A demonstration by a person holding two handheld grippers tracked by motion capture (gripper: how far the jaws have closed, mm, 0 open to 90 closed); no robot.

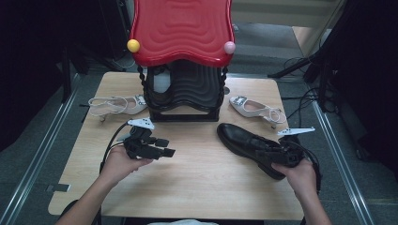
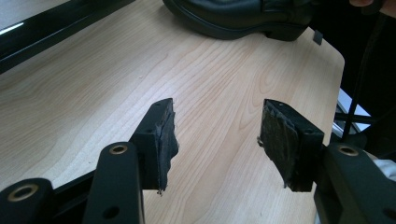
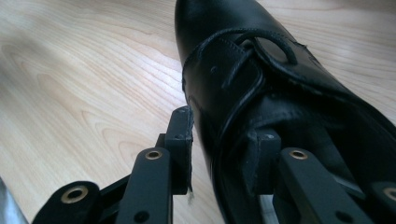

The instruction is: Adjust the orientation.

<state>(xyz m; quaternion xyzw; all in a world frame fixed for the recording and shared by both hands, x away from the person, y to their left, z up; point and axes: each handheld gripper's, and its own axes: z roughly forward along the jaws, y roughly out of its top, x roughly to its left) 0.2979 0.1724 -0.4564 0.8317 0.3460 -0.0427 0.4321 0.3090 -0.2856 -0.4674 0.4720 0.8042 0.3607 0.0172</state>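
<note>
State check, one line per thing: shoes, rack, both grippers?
black shoe: upright on the table, laces tied
right gripper: jaws straddle one side wall of the black shoe's opening, one outside, one inside; grip unclear
left gripper: open, holding nothing, above bare table
left white sandal: on the table beside the rack
right white sandal: on the table, untouched
shoe rack: standing at the table's far edge

Glossy black lace-up shoe (image 1: pixel 244 140), two white heeled sandals (image 1: pixel 115 104), red ribbed rack top (image 1: pixel 182 28), pale wood-grain table (image 1: pixel 197 173)
</note>
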